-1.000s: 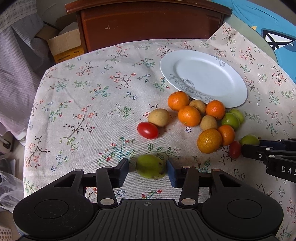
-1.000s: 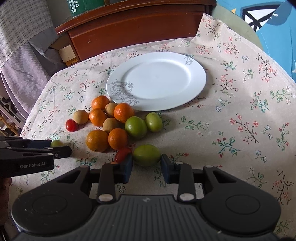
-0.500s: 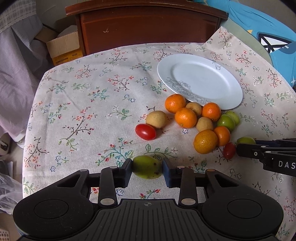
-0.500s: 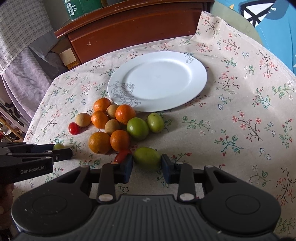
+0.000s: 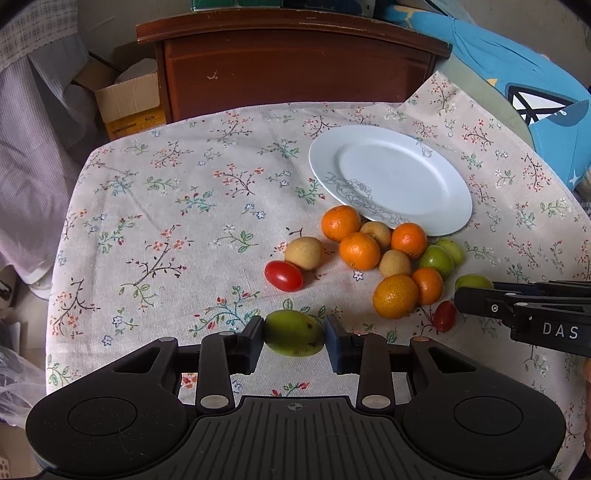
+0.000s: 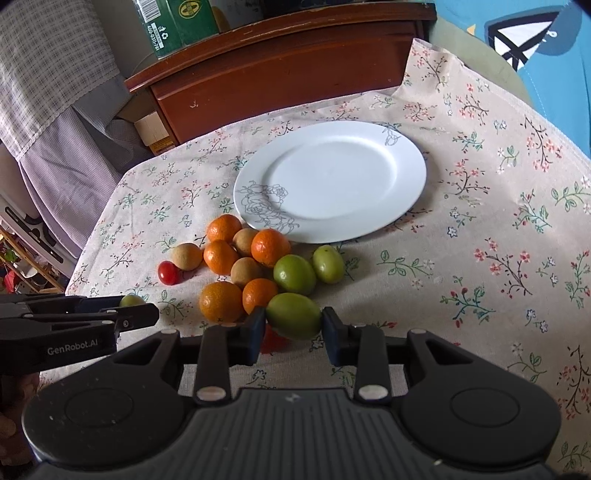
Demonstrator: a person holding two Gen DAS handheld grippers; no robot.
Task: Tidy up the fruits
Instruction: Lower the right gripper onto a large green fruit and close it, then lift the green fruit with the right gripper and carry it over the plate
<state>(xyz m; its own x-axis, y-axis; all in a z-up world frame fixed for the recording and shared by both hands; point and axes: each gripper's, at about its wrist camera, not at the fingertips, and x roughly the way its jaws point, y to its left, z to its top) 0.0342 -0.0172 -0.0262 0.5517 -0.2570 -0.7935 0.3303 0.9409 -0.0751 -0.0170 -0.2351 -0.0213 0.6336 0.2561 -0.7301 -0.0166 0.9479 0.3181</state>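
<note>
My left gripper (image 5: 294, 338) is clamped on a green fruit (image 5: 294, 332), both pads pressed to its sides. My right gripper (image 6: 293, 325) pinches a second green fruit (image 6: 293, 320) the same way. Whether either fruit is off the cloth (image 5: 177, 221) I cannot tell.

Seen from my left fingers, the right gripper's side reads "DAS", cut off at the edge. Seen from my right fingers, the left gripper's side reads "GenRobot.AI". A green carton (image 6: 177, 22) on the wooden cabinet (image 6: 280, 70), far ahead of my right fingers, shows a barcode and a recycling mark; the rest is too small to read.

Just ahead and left of my right fingers sits the fruit pile: five oranges (image 6: 269, 246), brown fruits (image 6: 245, 271) and two more green ones (image 6: 294, 274). A red tomato (image 6: 271, 338) lies partly hidden under my right gripper's left finger. Another tomato (image 5: 283, 275) lies ahead of my left fingers, touching a brown fruit (image 5: 304, 252). The white plate (image 6: 332, 155) lies beyond the pile, its near rim touching it. A cardboard box (image 5: 129, 103) stands on the floor, left of the cabinet.
</note>
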